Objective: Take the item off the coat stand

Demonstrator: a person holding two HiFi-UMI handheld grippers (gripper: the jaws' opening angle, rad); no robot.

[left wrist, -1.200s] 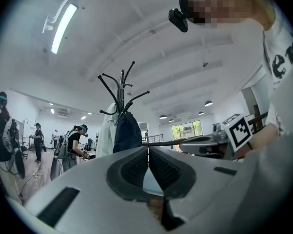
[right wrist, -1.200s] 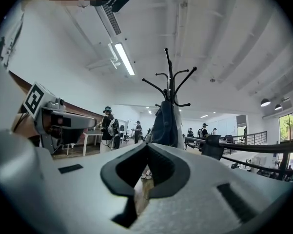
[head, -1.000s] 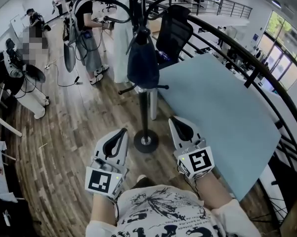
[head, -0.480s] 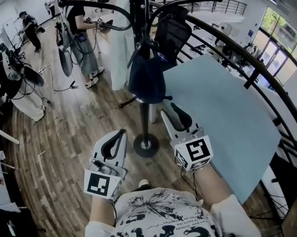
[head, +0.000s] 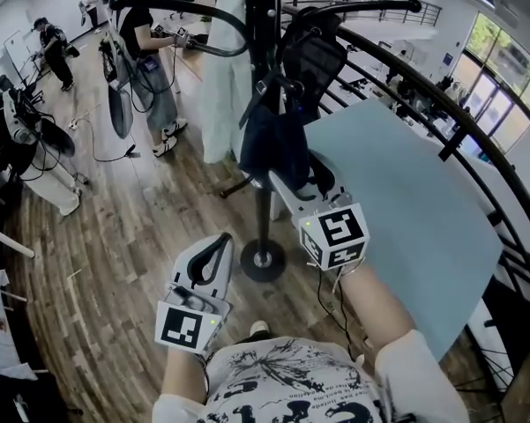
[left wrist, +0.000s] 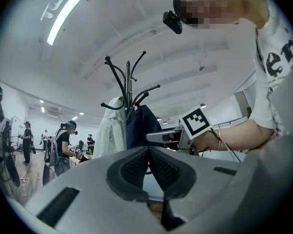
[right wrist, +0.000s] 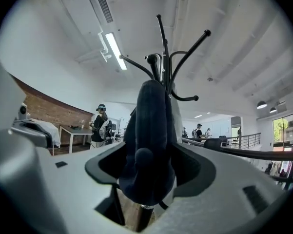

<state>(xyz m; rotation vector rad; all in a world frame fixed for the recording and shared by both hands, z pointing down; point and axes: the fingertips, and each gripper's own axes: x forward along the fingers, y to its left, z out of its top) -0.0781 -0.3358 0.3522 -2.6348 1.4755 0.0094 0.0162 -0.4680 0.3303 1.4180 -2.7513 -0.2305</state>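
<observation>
A dark blue bag hangs from a hook of the black coat stand. My right gripper is raised to the bag's lower part, and its jaws are opening. In the right gripper view the bag fills most of the gap between the wide jaws of that gripper, with slim gaps at the pads. My left gripper hangs low near the stand's round base. Seen in its own view, the left gripper is shut, its pads meeting with nothing between them.
A white coat hangs on the far side of the stand. A light blue table lies to the right, with a curved black railing beyond it. People stand at the back left on the wooden floor.
My right gripper has risen and moved forward to the bag, and its jaws have spread around the bag's lower end. The left gripper has barely moved.
</observation>
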